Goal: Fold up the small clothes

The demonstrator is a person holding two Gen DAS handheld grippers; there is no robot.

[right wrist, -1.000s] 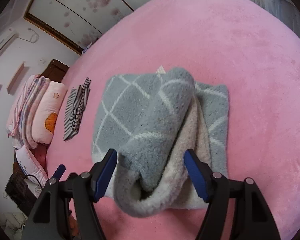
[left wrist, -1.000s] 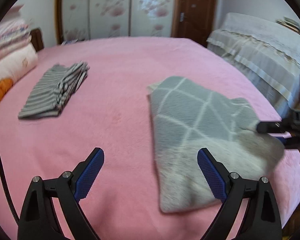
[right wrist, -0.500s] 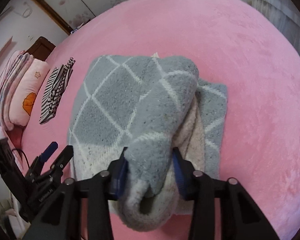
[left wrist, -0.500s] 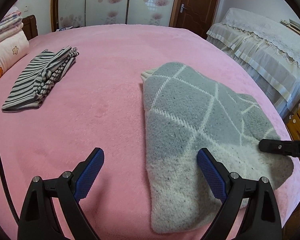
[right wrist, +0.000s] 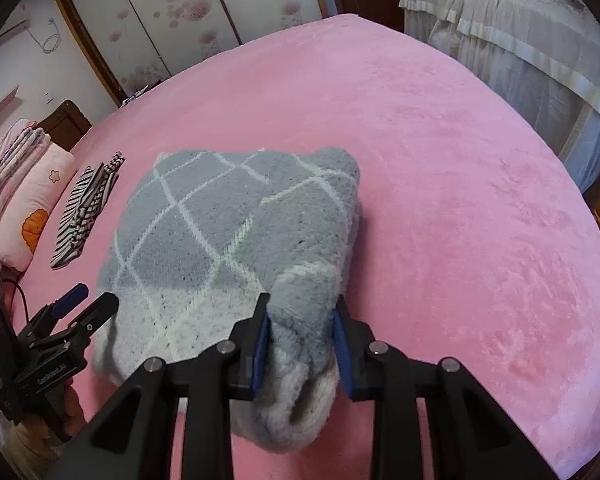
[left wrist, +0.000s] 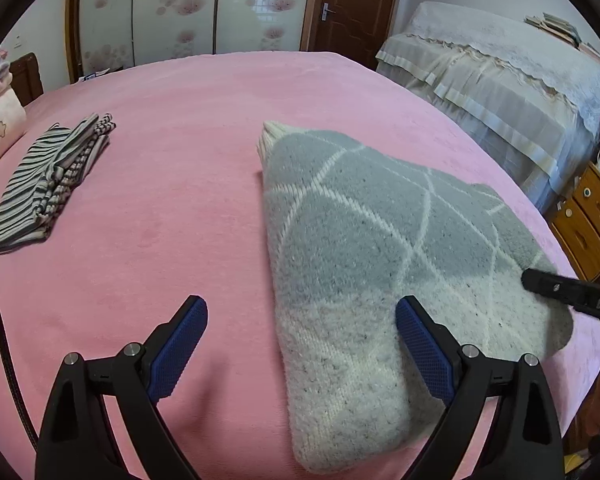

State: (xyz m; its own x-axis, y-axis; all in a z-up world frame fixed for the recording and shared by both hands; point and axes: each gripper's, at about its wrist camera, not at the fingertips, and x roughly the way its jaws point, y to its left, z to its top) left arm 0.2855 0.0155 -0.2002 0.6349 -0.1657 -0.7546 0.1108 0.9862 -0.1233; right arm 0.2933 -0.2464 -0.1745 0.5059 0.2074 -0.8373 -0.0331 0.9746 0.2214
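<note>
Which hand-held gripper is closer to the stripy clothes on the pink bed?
Left. The left hand-held gripper hangs open over the bed beside the grey sweater, with the stripy clothes off to its left. The right hand-held gripper is farther, clamping the sweater's opposite side.

The right claw (right wrist: 302,344) hides the sweater's (right wrist: 204,236) pinched fold; a hand (right wrist: 40,432) is cropped at the edge.

Both wrist views close, downward; share sweater (left wrist: 380,248).
</note>
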